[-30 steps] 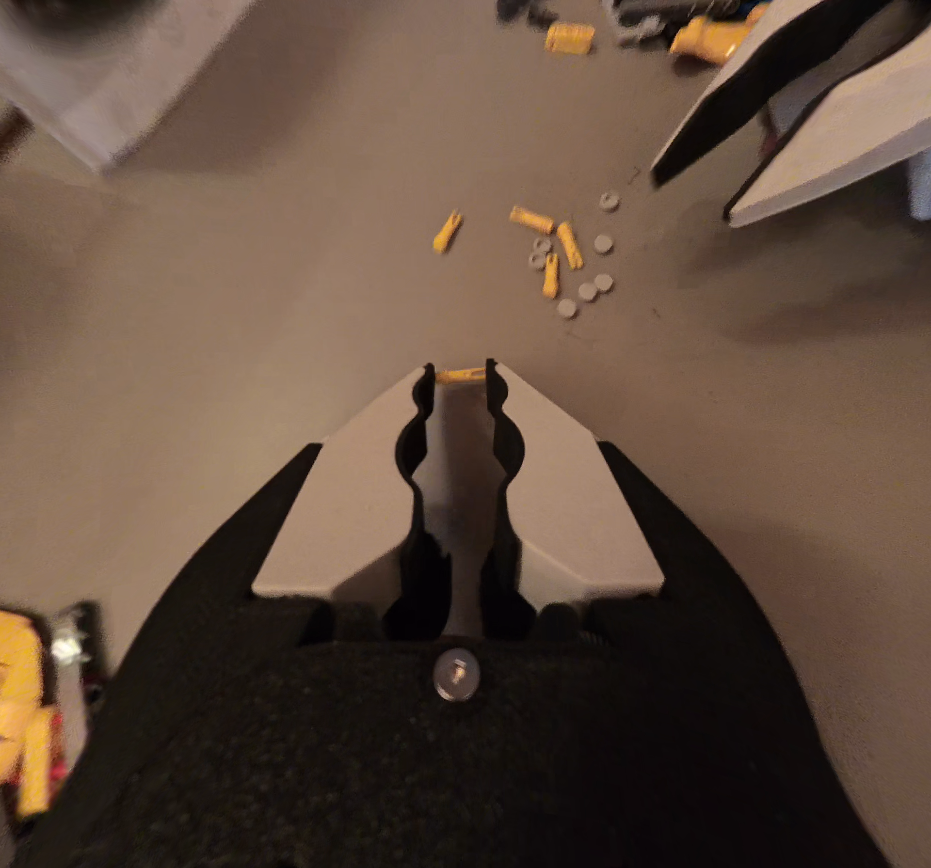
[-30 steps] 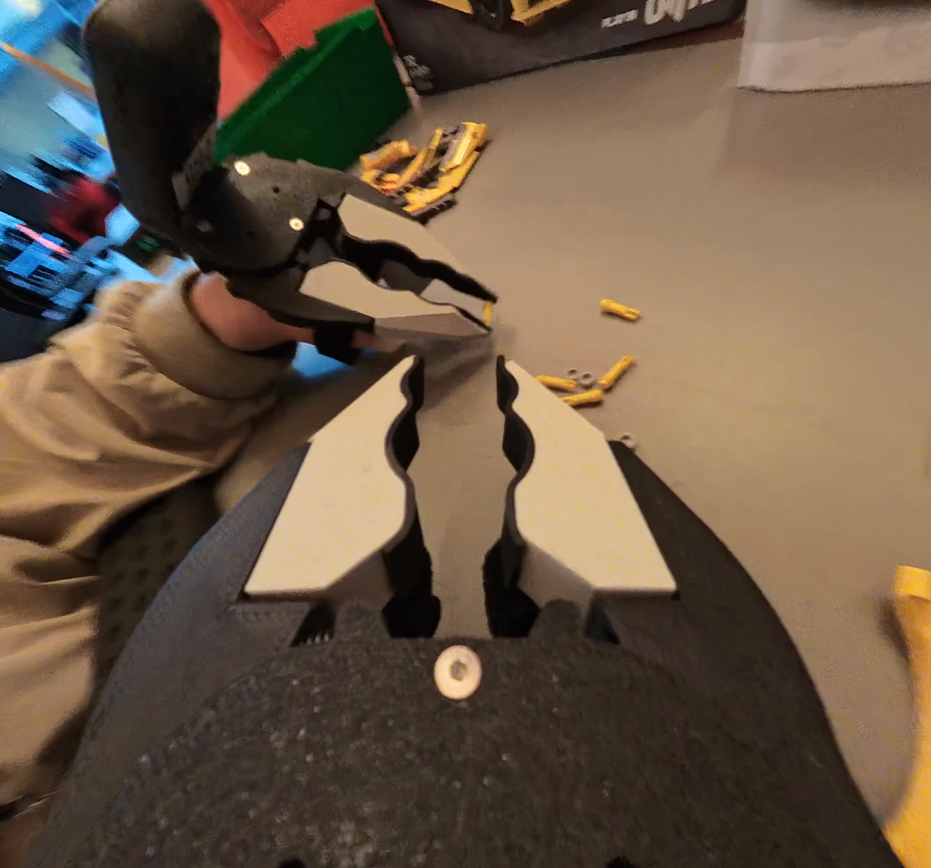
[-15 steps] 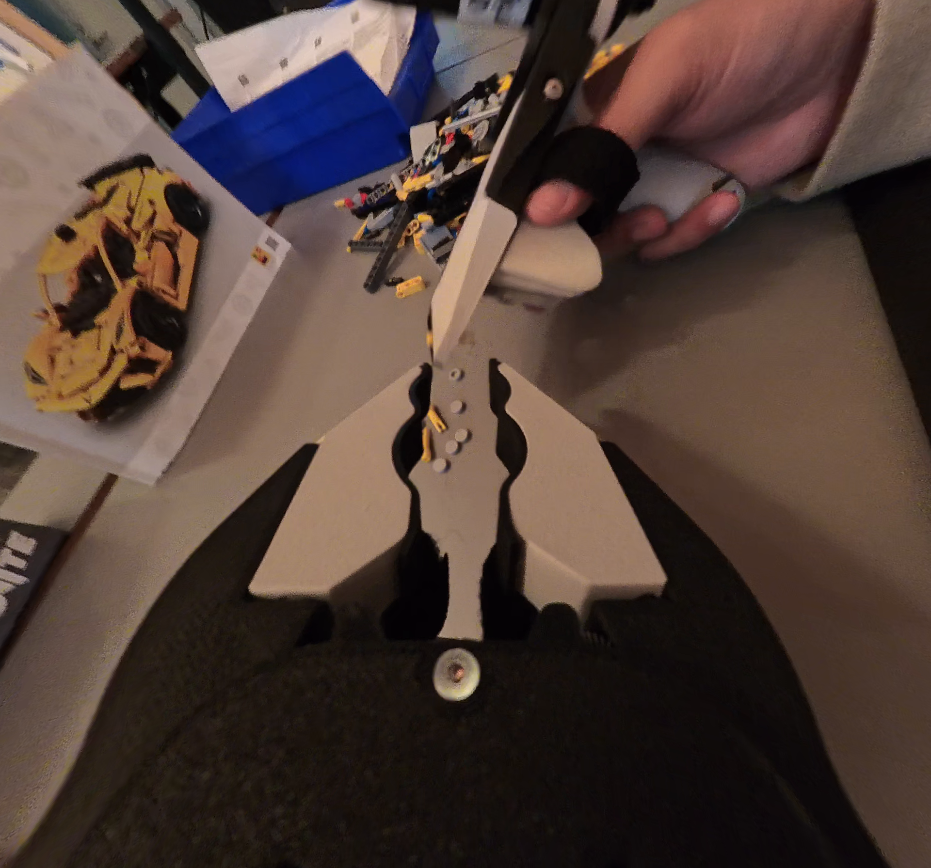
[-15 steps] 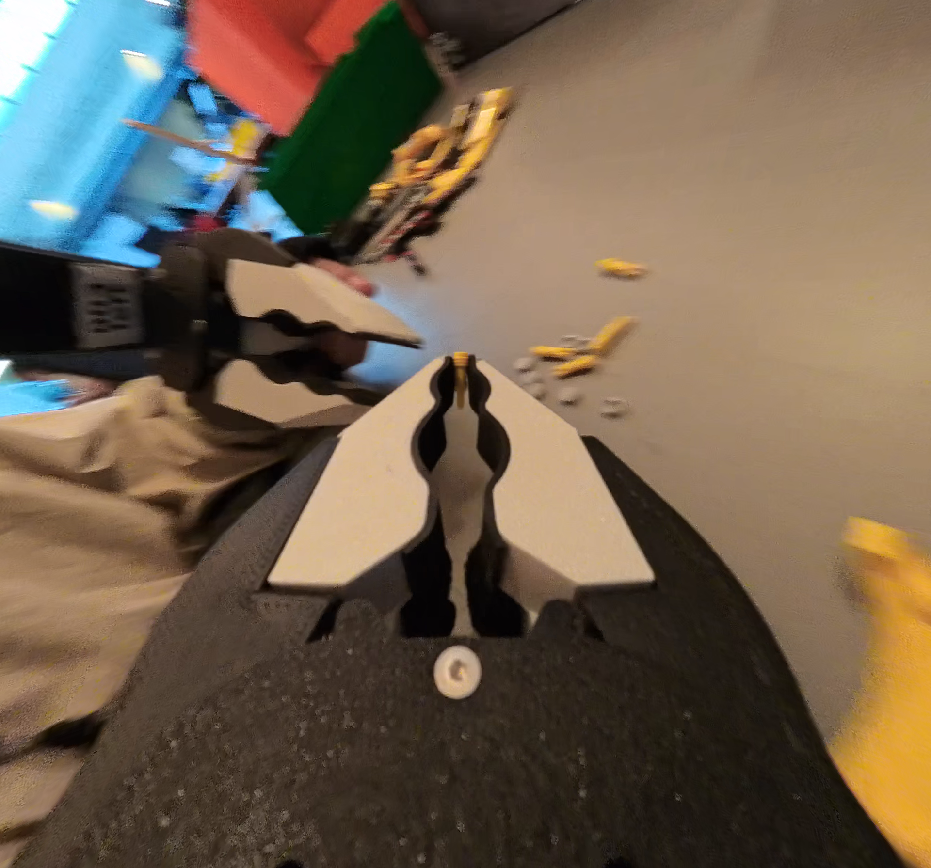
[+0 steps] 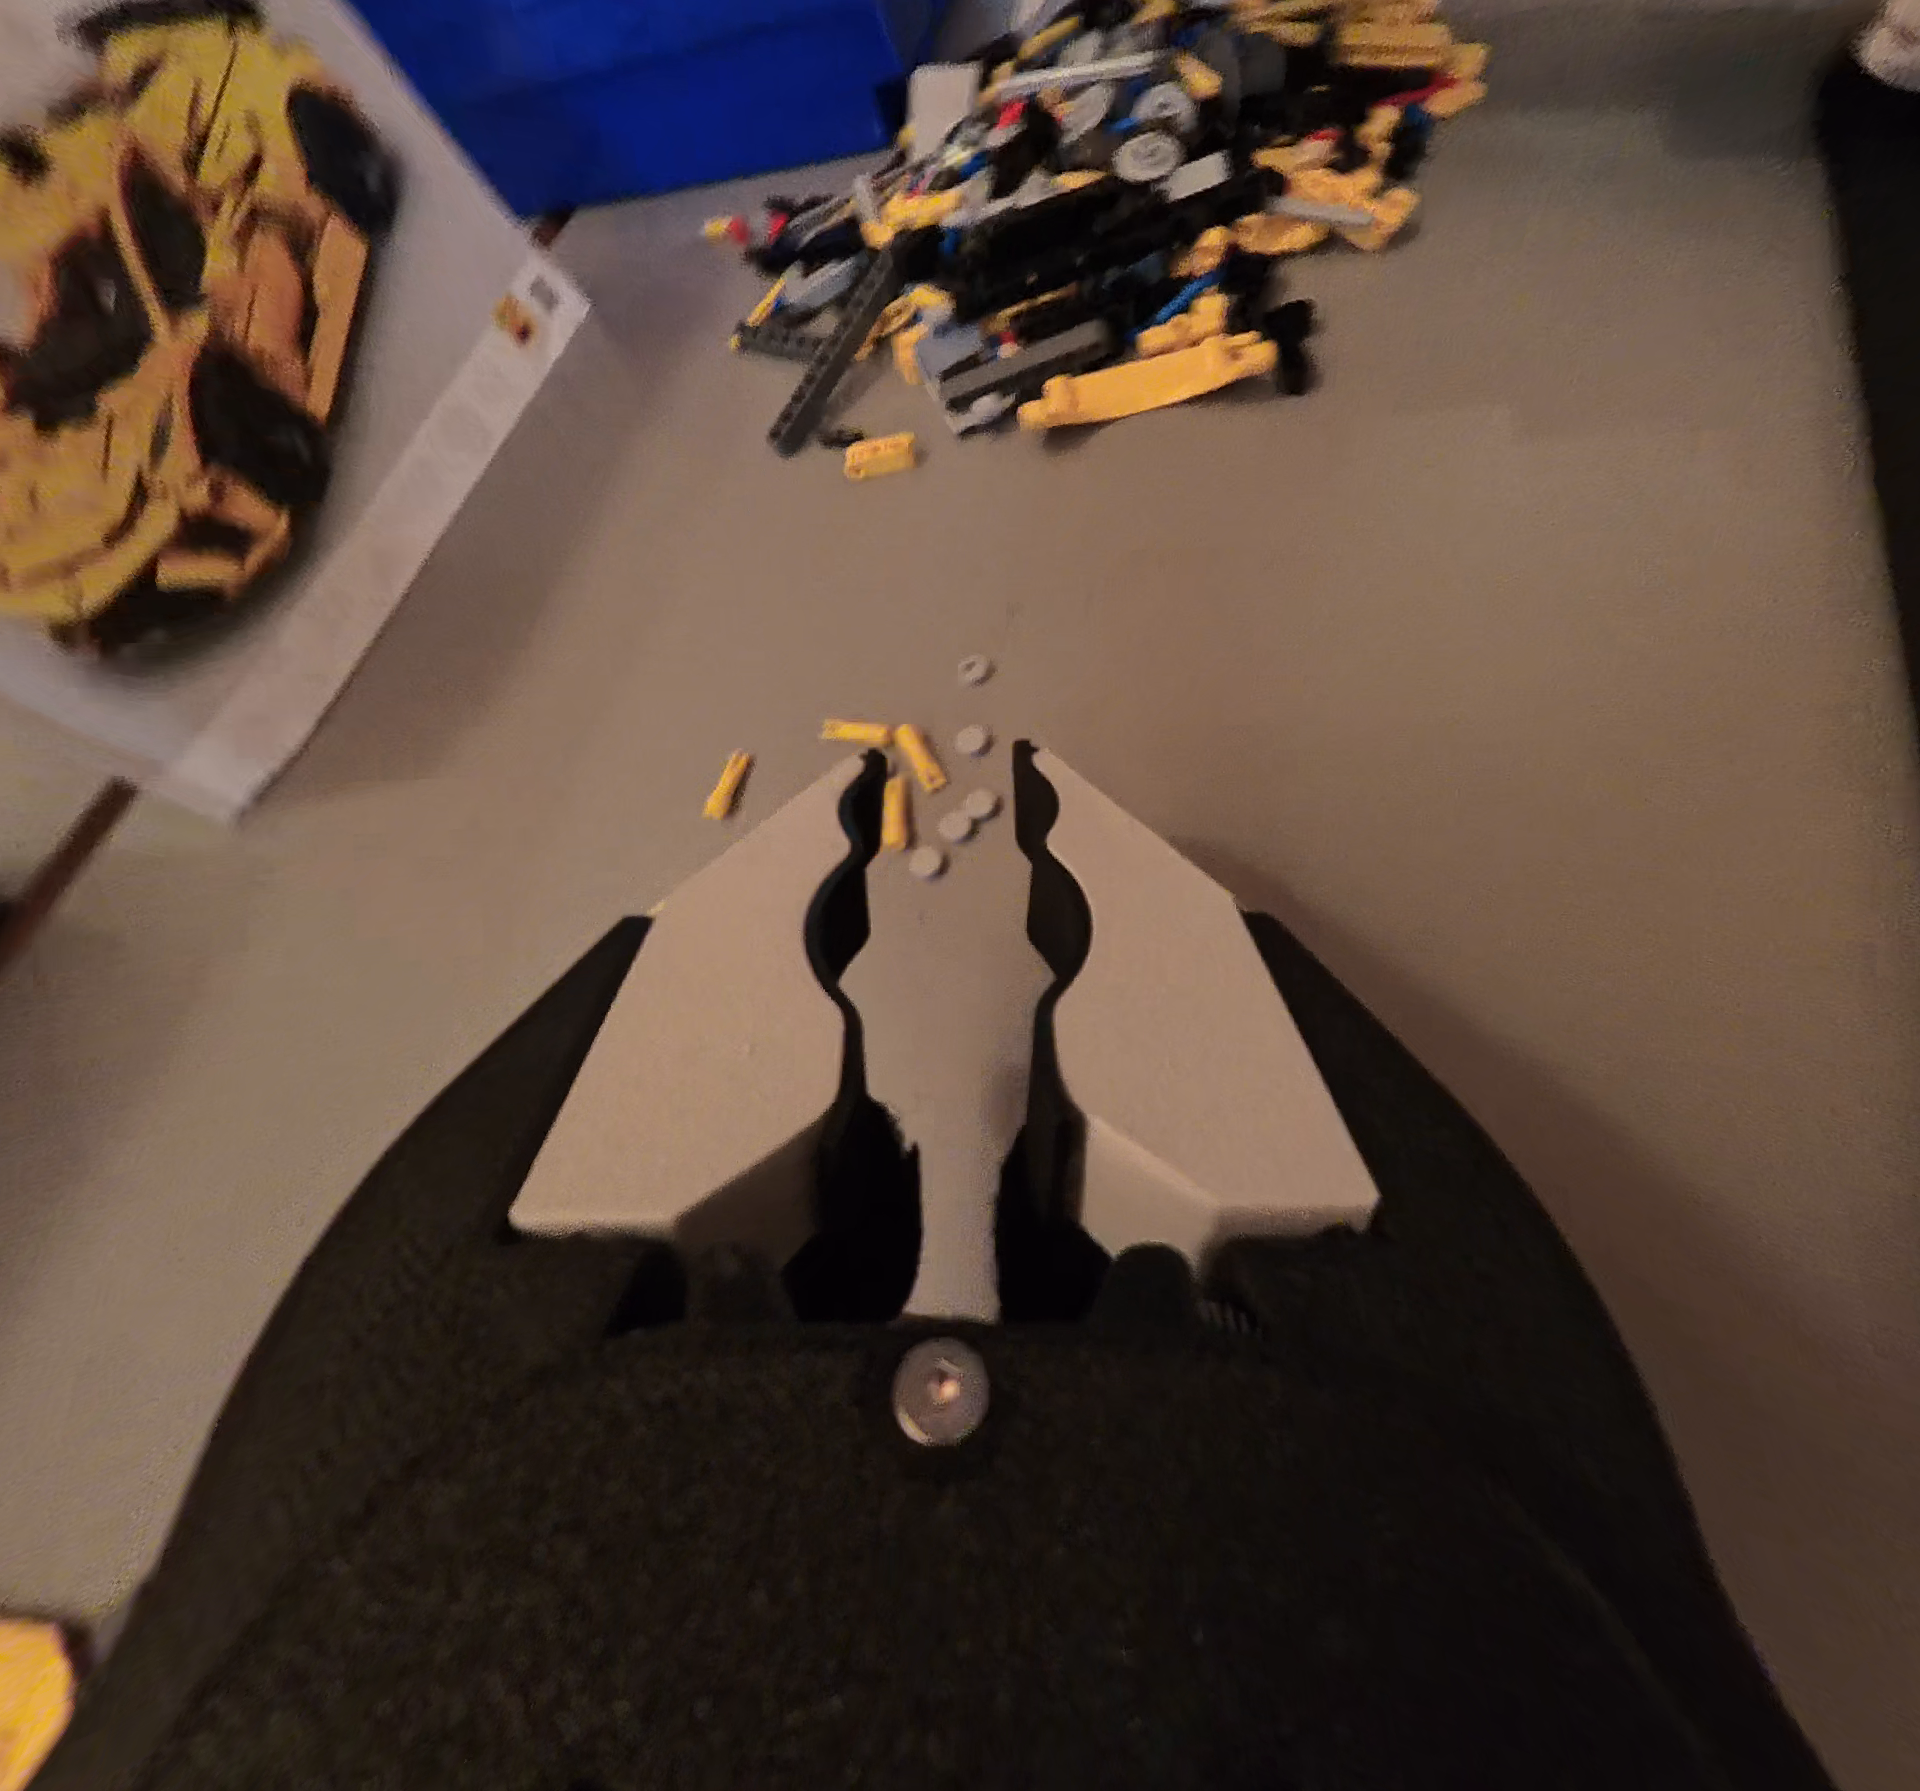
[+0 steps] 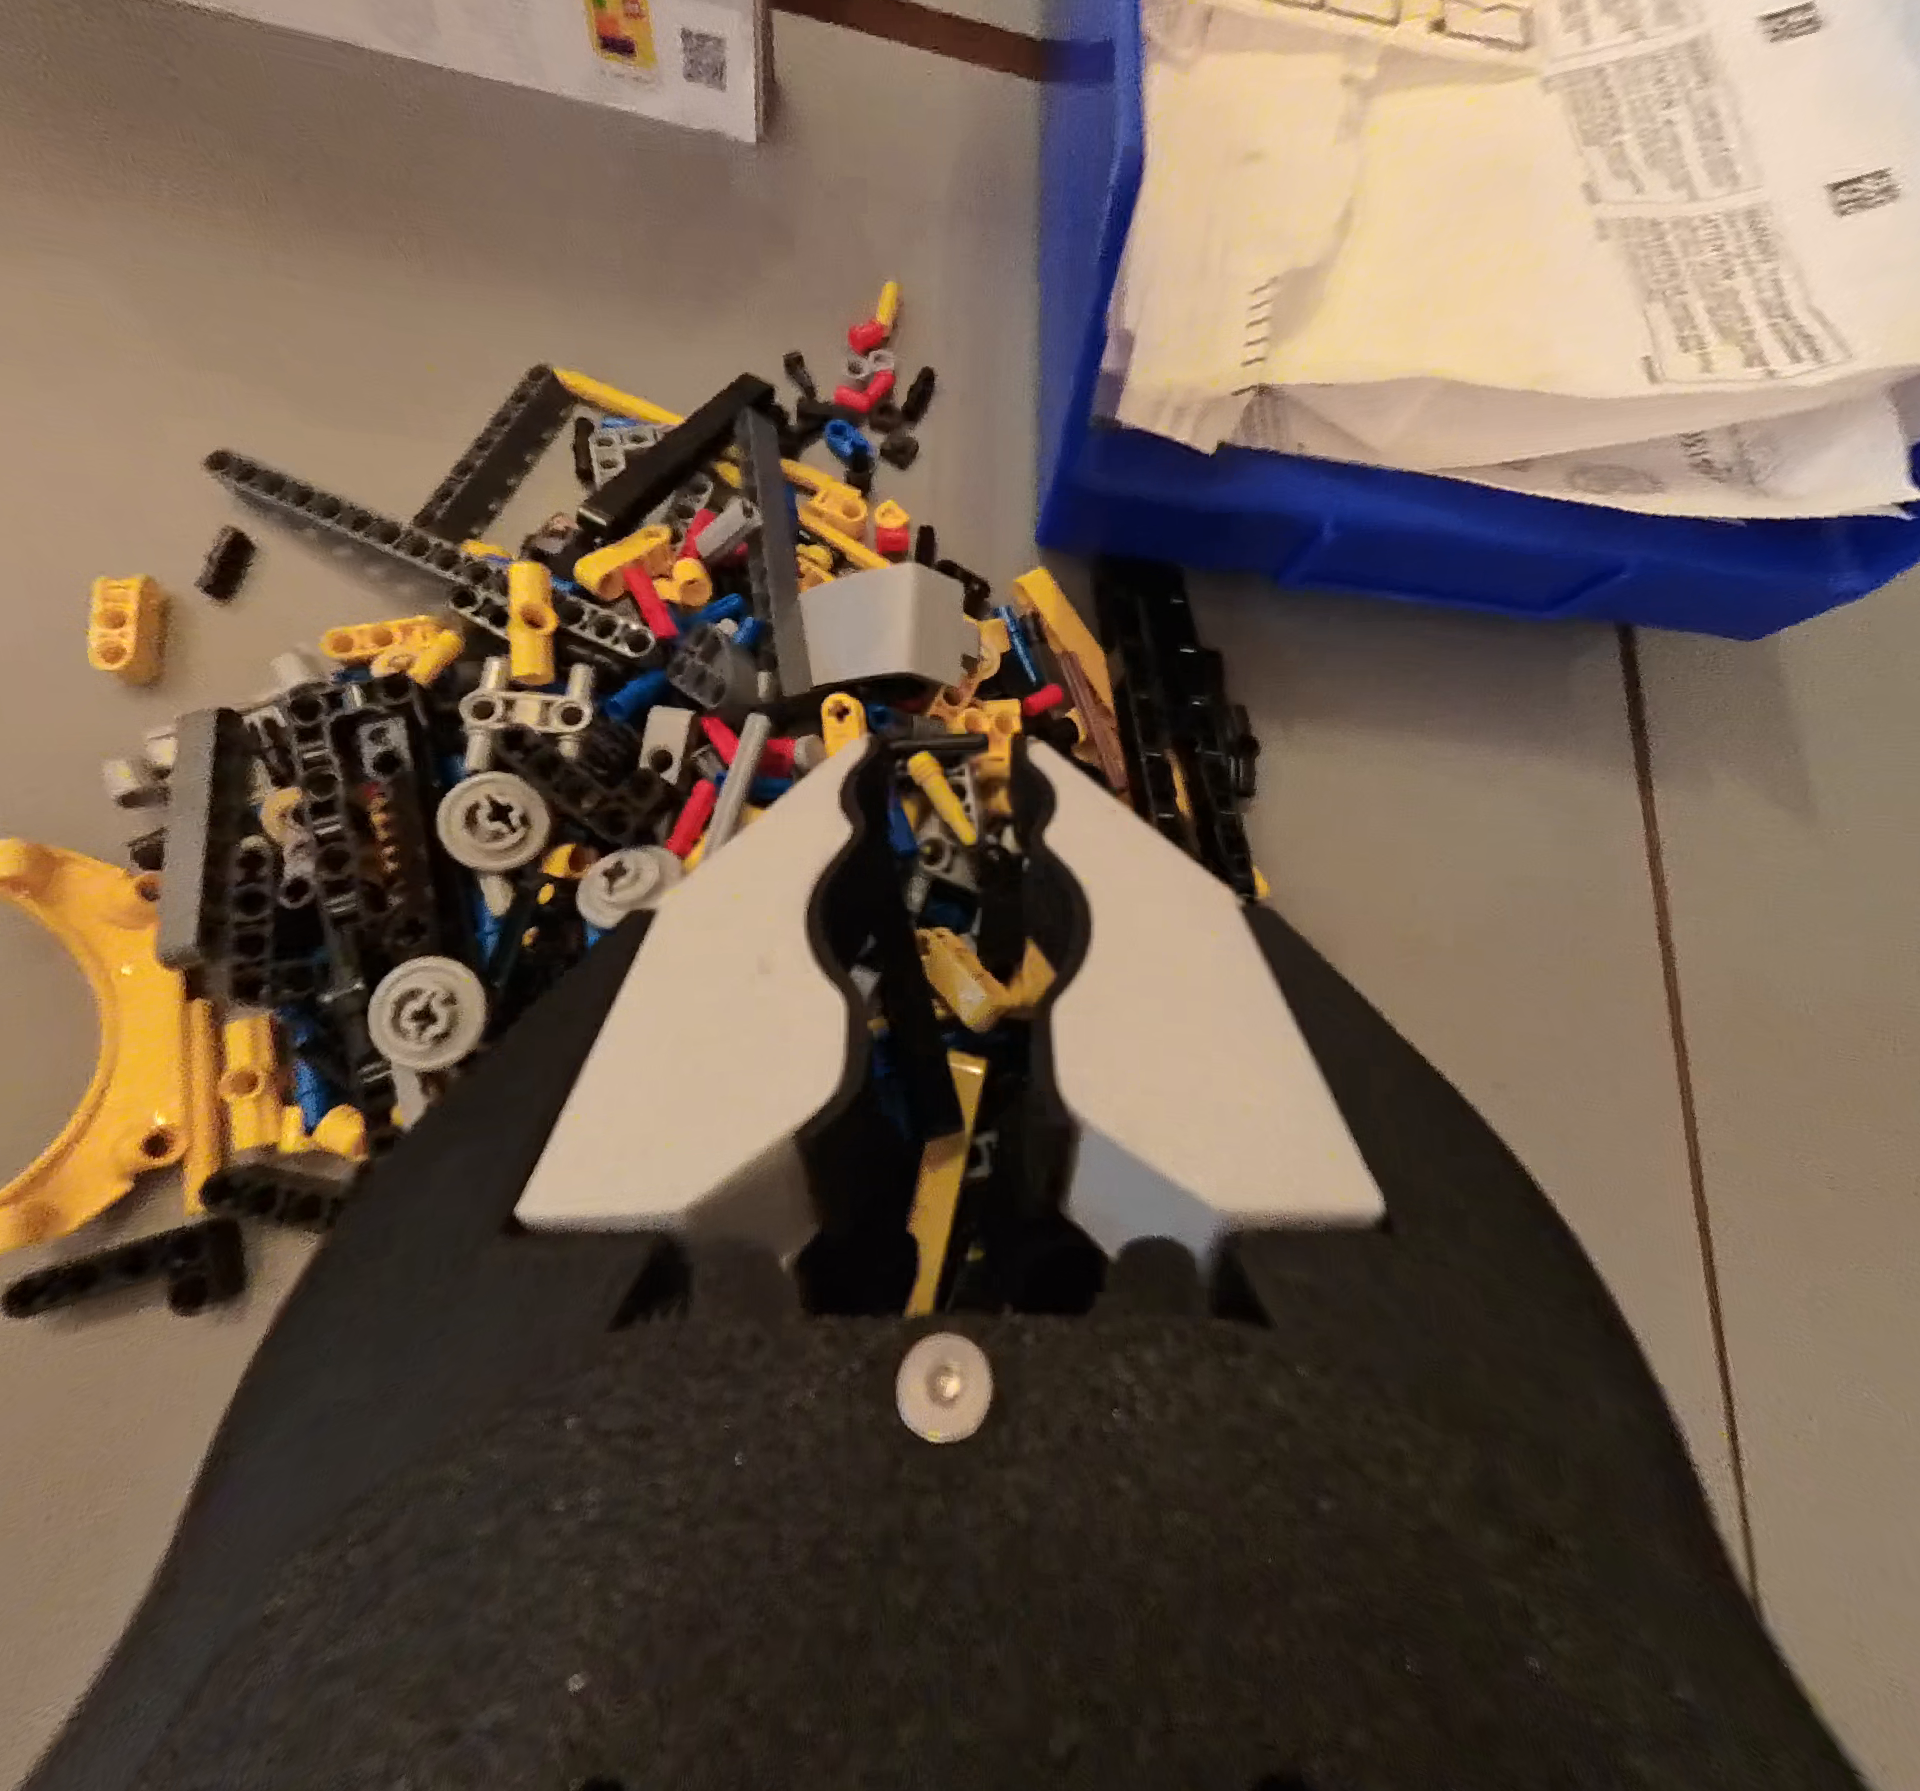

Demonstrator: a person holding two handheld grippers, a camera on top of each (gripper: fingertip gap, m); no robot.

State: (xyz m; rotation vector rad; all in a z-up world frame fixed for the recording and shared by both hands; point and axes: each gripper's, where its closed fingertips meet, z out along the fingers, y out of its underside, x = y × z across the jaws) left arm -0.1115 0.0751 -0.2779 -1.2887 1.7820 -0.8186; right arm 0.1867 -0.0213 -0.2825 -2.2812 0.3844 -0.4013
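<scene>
Left gripper (image 5: 943, 754): jaws parted, nothing between them. Seen through the gap, on the grey table (image 5: 1455, 702), lies a small cluster of yellow pins (image 5: 902, 773) and grey round studs (image 5: 961, 811); whether the fingertips touch the table cannot be told. One more yellow pin (image 5: 726, 784) lies just left of the cluster.

Right gripper (image 6: 945, 752): jaws parted, empty, poised over the near edge of the loose brick pile (image 6: 582, 702). A yellow pin (image 6: 940, 796) shows in the gap between the tips; whether it hangs in the air or lies on the pile cannot be told. The pile holds black beams, grey wheel hubs, and red, blue and yellow connectors. A yellow curved panel (image 6: 83, 1035) lies at its left edge.

Containers: blue bin (image 6: 1403, 536), just right of the pile, holds folded printed paper sheets (image 6: 1455, 214); further contents not visible. In the left wrist view, a white printed booklet (image 5: 208, 370) showing a yellow car lies flat, left of the pile and beside the bin.
</scene>
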